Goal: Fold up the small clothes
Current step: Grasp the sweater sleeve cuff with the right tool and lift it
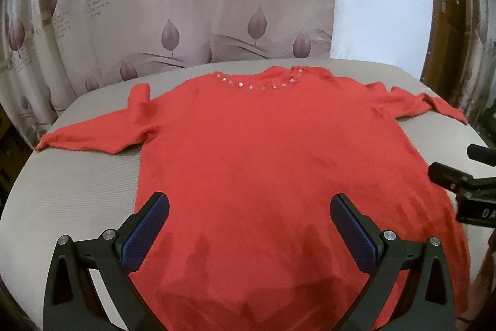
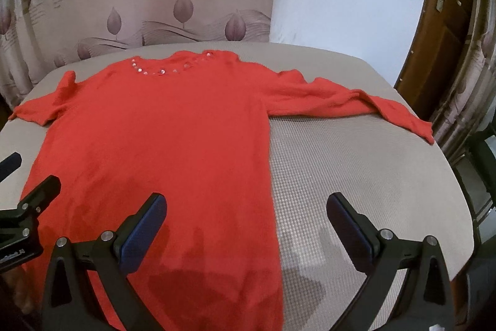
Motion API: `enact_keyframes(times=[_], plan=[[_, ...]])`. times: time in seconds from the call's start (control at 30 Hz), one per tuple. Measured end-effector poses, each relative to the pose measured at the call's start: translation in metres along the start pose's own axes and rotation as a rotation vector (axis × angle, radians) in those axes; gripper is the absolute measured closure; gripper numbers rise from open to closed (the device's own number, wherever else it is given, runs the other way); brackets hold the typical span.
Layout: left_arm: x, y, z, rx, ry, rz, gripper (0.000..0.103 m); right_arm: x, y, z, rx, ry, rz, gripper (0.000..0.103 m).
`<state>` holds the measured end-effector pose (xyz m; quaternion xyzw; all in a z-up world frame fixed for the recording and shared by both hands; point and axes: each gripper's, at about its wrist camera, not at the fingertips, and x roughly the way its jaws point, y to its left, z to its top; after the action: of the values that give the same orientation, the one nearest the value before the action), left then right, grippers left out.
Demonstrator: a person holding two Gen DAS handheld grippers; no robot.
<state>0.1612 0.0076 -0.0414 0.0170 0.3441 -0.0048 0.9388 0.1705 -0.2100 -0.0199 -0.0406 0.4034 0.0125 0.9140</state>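
1. A red sweater (image 1: 263, 151) lies flat, sleeves spread, covering most of the table (image 2: 356, 169).
2. Left gripper (image 1: 249, 208) and right gripper (image 2: 246, 207) hover near the hem, jaws wide apart, empty.
3. Folding looks unstarted; next likely means gripping a sleeve or the hem.

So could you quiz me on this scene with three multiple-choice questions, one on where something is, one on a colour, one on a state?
1. Where do the sparkly studs sit on the sweater?
A. neckline B. hem C. cuffs

2. What colour is the sweater?
A. blue B. red-orange C. green

3. How is the left gripper?
A. shut on cloth B. open C. out of view

Answers: 1 A, the studs curve along the collar. 2 B, it is red-orange all over. 3 B, its fingers stand wide apart above the cloth.
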Motion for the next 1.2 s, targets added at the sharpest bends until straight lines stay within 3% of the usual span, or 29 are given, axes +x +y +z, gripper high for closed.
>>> enact_keyframes(times=[0.13,0.23,0.3,0.33,0.4,0.5,0.53,0.6,0.7,0.9,1.07,1.2], plan=[[0.017,0.005,0.0,-0.017,0.015,-0.002,0.0,0.015,-0.03,0.01,0.07,0.007,0.122,0.001],[0.027,0.013,0.0,-0.06,0.047,-0.026,0.0,0.035,-0.083,0.019,0.221,0.021,0.231,0.002],[0.028,0.016,-0.001,-0.074,0.048,-0.035,0.0,0.053,-0.131,0.026,0.349,0.034,0.287,0.014],[0.028,0.016,-0.002,-0.077,0.047,-0.039,0.0,0.066,-0.16,0.03,0.422,0.053,0.294,0.027],[0.029,0.015,-0.003,-0.073,0.045,-0.037,0.0,0.085,-0.206,0.032,0.559,0.081,0.317,0.037],[0.029,0.01,-0.003,-0.05,0.046,-0.025,0.0,0.123,-0.282,0.025,0.833,0.122,0.399,0.039],[0.03,0.008,-0.004,-0.041,0.049,-0.021,0.0,0.13,-0.299,0.022,0.908,0.116,0.441,0.046],[0.031,0.006,-0.003,-0.03,0.055,-0.013,0.0,0.141,-0.325,0.024,1.003,0.108,0.474,0.045],[0.033,0.004,-0.003,-0.022,0.065,-0.011,0.0,0.153,-0.345,0.032,1.047,0.096,0.466,0.043],[0.04,0.007,-0.002,-0.044,0.102,-0.017,0.0,0.169,-0.371,0.029,1.214,0.076,0.509,0.05],[0.042,0.008,-0.002,-0.052,0.112,-0.022,0.0,0.174,-0.39,0.022,1.383,0.029,0.462,0.058],[0.042,0.009,-0.002,-0.057,0.114,-0.027,0.0,0.183,-0.399,0.02,1.411,0.036,0.438,0.085]])
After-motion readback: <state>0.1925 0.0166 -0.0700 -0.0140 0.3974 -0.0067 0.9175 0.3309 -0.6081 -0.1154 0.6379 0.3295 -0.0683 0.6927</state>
